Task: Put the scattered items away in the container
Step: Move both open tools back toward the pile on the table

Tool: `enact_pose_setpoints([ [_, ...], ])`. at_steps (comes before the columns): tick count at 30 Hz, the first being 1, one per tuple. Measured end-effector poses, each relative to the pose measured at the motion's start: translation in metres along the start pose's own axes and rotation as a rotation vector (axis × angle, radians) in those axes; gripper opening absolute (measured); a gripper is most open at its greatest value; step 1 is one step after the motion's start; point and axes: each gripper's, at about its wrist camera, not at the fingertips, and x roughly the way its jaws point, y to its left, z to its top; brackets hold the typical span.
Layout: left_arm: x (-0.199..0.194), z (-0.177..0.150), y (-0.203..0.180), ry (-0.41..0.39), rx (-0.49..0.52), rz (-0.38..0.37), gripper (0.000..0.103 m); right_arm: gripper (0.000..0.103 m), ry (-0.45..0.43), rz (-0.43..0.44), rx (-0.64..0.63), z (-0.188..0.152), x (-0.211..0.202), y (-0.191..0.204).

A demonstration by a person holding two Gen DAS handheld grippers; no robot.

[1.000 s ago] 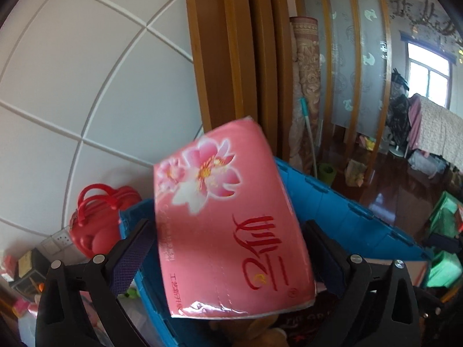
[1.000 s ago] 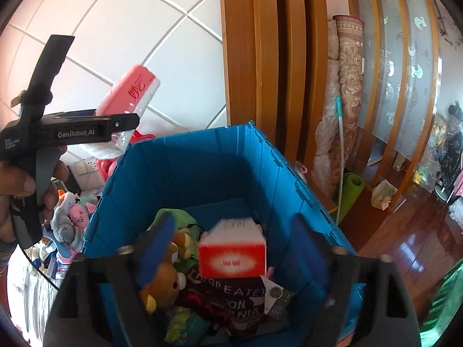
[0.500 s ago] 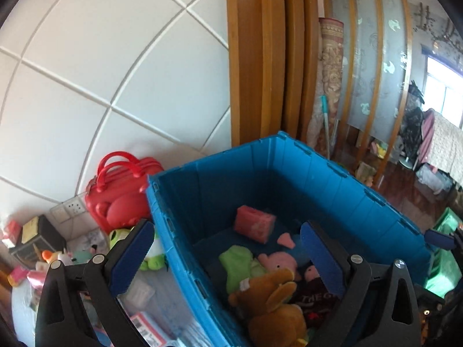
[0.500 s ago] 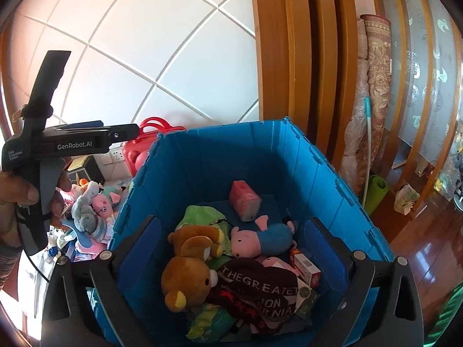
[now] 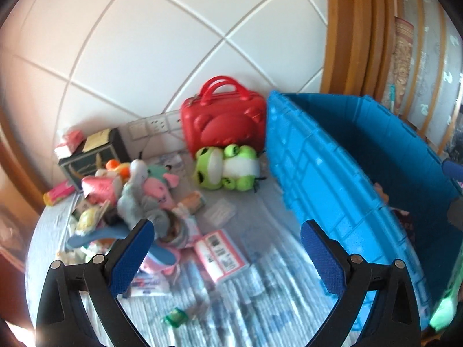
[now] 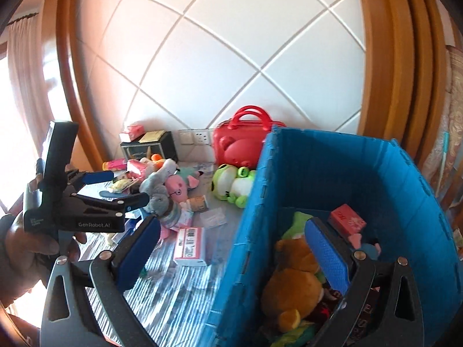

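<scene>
Leftovers all lie left of blue crate (image 5: 341,173); left gripper (image 5: 228,248) nearer, jaws wide apart, empty, pink box (image 5: 221,256) dead ahead; right gripper (image 6: 234,251) also apart.

Our right gripper (image 6: 234,250) hung wide open and empty, straddling the near wall of the blue plastic crate (image 6: 246,231). Inside lay a brown plush bear (image 6: 292,286) and a pink tissue pack (image 6: 345,220); our left gripper (image 6: 121,190) hovered open over scattered toys.
</scene>
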Motion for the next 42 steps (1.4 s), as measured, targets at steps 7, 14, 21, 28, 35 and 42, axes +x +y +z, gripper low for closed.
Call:
enact_pose_setpoints([
  [7,-0.013,-0.076,0.134,0.064,-0.174,0.124,0.102,0.101,0.023,0.097,-0.095,0.014,0.043,0.094],
  [14,-0.024,-0.124,0.238,0.107,-0.237,0.167,0.102,0.101,0.073,0.117,-0.107,0.02,0.077,0.176],
  [21,-0.028,-0.155,0.312,0.137,-0.266,0.177,0.102,0.101,0.128,0.124,-0.131,0.013,0.115,0.249],
  [28,-0.025,-0.201,0.381,0.183,-0.325,0.206,0.102,0.101,0.198,0.122,-0.147,-0.014,0.156,0.304],
  [35,-0.009,-0.265,0.452,0.253,-0.421,0.281,0.102,0.101,0.301,0.104,-0.148,-0.054,0.196,0.341],
  [42,0.016,-0.326,0.523,0.287,-0.567,0.4,0.102,0.101,0.367,0.075,-0.172,-0.077,0.21,0.365],
])
